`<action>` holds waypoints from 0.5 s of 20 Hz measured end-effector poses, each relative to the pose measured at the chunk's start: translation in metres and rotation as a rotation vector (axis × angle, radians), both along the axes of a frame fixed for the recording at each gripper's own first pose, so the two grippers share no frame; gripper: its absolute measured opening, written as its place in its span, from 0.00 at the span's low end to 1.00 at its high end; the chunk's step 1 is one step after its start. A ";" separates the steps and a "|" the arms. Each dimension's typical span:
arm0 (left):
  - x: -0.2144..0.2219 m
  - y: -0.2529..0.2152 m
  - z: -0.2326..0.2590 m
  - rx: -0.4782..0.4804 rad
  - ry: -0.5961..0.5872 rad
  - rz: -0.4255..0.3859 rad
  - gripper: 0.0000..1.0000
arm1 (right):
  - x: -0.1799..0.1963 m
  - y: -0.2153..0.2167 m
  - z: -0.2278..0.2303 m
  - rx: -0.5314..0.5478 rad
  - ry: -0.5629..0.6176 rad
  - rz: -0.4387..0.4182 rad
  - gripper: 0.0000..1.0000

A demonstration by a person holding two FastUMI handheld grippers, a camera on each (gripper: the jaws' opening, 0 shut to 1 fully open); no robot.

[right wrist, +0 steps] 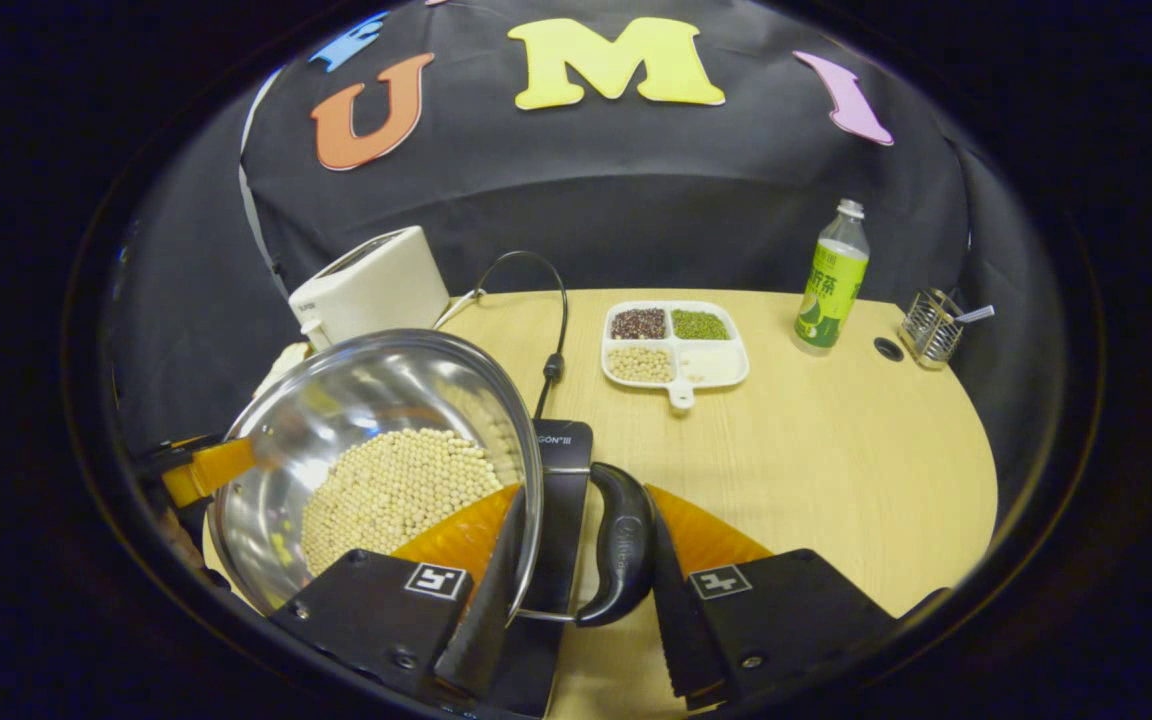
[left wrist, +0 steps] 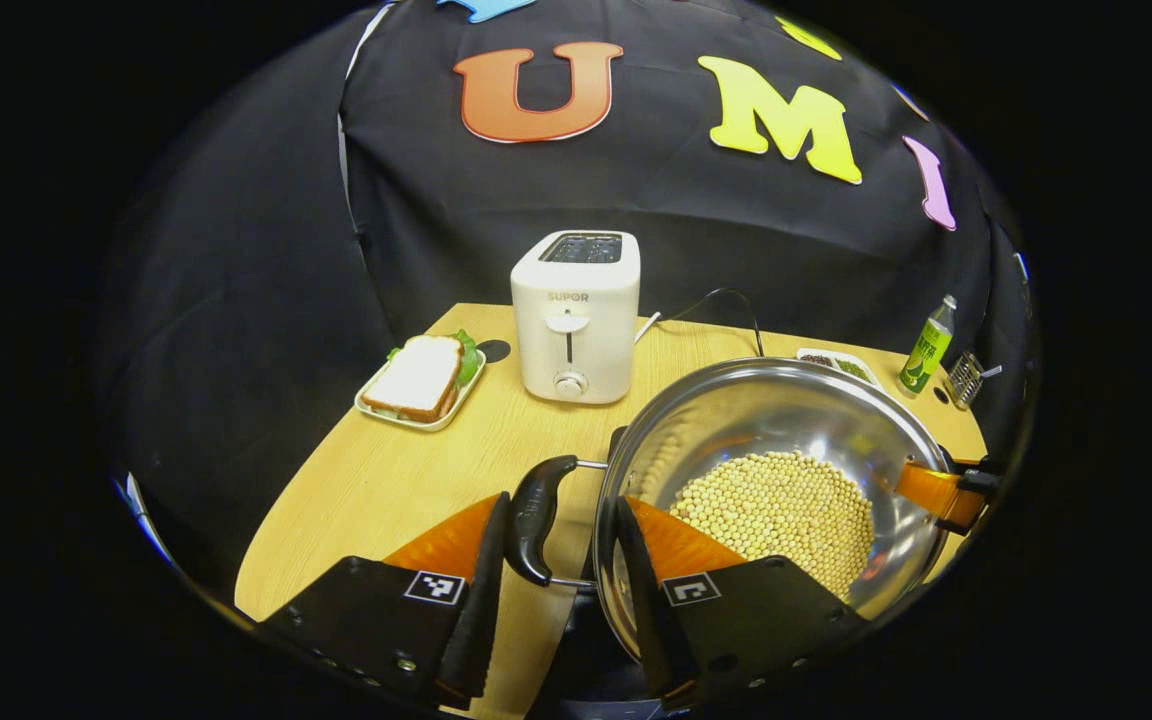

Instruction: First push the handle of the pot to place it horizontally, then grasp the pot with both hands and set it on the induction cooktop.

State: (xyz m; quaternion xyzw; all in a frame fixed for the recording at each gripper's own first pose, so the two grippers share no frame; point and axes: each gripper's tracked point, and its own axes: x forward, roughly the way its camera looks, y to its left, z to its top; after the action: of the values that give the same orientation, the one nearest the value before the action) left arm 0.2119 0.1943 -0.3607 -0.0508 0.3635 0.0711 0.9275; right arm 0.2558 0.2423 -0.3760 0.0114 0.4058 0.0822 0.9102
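Polished steel pot (left wrist: 776, 470) of pale beans sits over black induction cooktop (right wrist: 561, 500), heavy, rigid, slick-walled. Left gripper (left wrist: 556, 560) and right gripper (right wrist: 586, 560), jaws apart, each straddle a black loop handle (left wrist: 536, 515), the safest hold.

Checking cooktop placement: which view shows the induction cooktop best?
Right gripper view: the induction cooktop appears as a dark slab under the pot, beside its handle. Left gripper view gives just a dark sliver beneath the pot, between the fingers.
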 end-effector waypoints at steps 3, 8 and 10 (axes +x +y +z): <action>0.001 -0.001 0.001 -0.006 -0.011 0.010 0.48 | 0.000 0.000 0.001 0.011 -0.007 -0.002 0.67; 0.005 -0.003 0.005 -0.082 -0.076 0.046 0.61 | 0.000 -0.001 0.004 0.062 -0.032 -0.011 0.68; 0.006 -0.001 0.015 -0.129 -0.123 0.081 0.62 | -0.002 -0.001 0.006 0.090 -0.038 -0.017 0.68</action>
State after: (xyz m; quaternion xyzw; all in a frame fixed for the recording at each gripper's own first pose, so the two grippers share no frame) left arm 0.2179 0.1932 -0.3459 -0.1293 0.3072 0.0818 0.9392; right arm 0.2538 0.2409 -0.3697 0.0543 0.3843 0.0929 0.9169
